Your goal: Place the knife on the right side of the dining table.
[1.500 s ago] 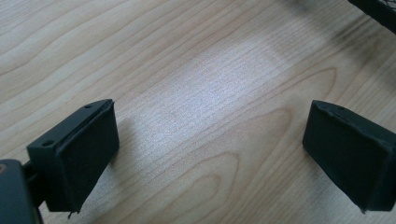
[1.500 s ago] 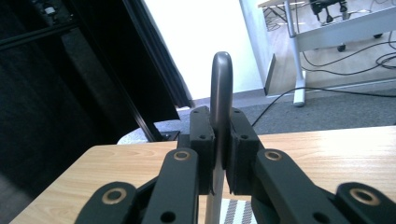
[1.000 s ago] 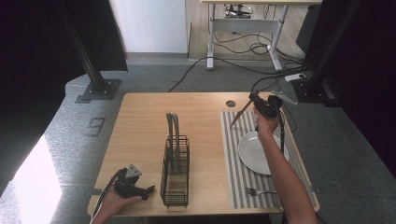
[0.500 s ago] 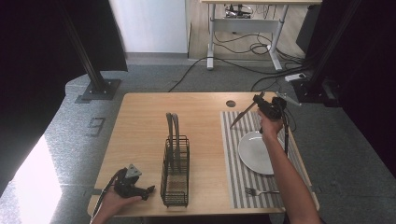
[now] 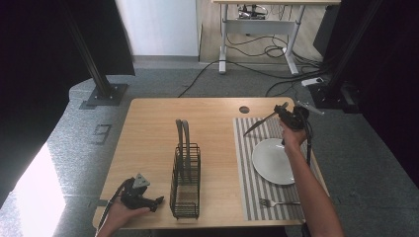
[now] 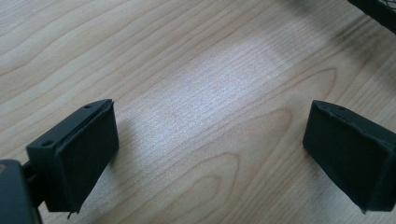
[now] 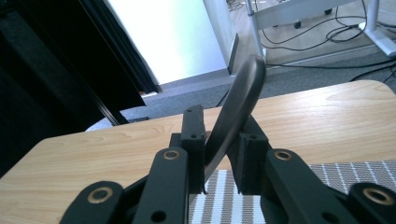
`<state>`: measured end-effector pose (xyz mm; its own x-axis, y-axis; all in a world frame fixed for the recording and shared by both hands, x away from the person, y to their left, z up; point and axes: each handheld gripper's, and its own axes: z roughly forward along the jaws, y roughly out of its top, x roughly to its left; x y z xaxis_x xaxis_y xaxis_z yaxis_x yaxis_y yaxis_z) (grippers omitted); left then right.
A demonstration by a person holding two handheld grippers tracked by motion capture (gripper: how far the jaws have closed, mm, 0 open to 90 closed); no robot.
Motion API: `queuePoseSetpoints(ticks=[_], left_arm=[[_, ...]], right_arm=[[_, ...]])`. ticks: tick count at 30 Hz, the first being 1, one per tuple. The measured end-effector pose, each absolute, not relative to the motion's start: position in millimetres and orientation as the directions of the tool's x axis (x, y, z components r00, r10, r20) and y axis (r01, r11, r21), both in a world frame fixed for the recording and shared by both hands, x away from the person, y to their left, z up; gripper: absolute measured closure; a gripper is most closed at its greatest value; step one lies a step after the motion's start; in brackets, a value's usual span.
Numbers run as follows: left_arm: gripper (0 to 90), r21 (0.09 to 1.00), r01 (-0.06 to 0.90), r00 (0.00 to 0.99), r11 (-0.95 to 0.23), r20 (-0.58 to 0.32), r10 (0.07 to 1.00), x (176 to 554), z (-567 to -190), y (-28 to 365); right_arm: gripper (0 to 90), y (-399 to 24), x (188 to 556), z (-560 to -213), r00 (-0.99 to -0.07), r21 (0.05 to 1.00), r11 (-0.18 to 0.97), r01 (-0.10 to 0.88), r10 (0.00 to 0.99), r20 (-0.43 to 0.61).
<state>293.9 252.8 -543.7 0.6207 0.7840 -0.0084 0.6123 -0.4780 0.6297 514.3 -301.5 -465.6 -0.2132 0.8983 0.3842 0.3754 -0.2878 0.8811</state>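
Note:
My right gripper (image 5: 285,113) hovers over the far end of the striped placemat (image 5: 245,197), with a knife (image 5: 258,125) between its jaws, blade slanting down to the left. In the right gripper view the knife's dark handle (image 7: 243,88) rises between the pads of the right gripper (image 7: 220,136); the jaws have just been opening a little, and the knife still hangs in them. A white plate (image 5: 273,160) lies on the mat with a fork (image 5: 279,202) near its front end. My left gripper (image 5: 157,201) rests open at the table's front left, with bare wood between its pads (image 6: 79,154).
A black wire caddy (image 5: 186,180) stands mid-table with two grey utensil handles (image 5: 183,133) sticking up from it. A round cable hole (image 5: 244,109) sits near the far edge. Cables and desk legs lie on the floor beyond the table.
My right hand has carried the knife a little to the right and lower over the mat's far end. The left hand has stayed put.

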Motion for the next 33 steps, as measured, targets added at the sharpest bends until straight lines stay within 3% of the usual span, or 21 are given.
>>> queuePoseSetpoints(ticks=[33], left_arm=[[3.2, 0.630, 0.611, 0.622, -0.478, -0.009, 0.783, 294, -544, 253]], right_arm=[[64.1, -332, 514, -495, -0.109, 0.817, -0.302, 0.492, 0.909, 0.401]])
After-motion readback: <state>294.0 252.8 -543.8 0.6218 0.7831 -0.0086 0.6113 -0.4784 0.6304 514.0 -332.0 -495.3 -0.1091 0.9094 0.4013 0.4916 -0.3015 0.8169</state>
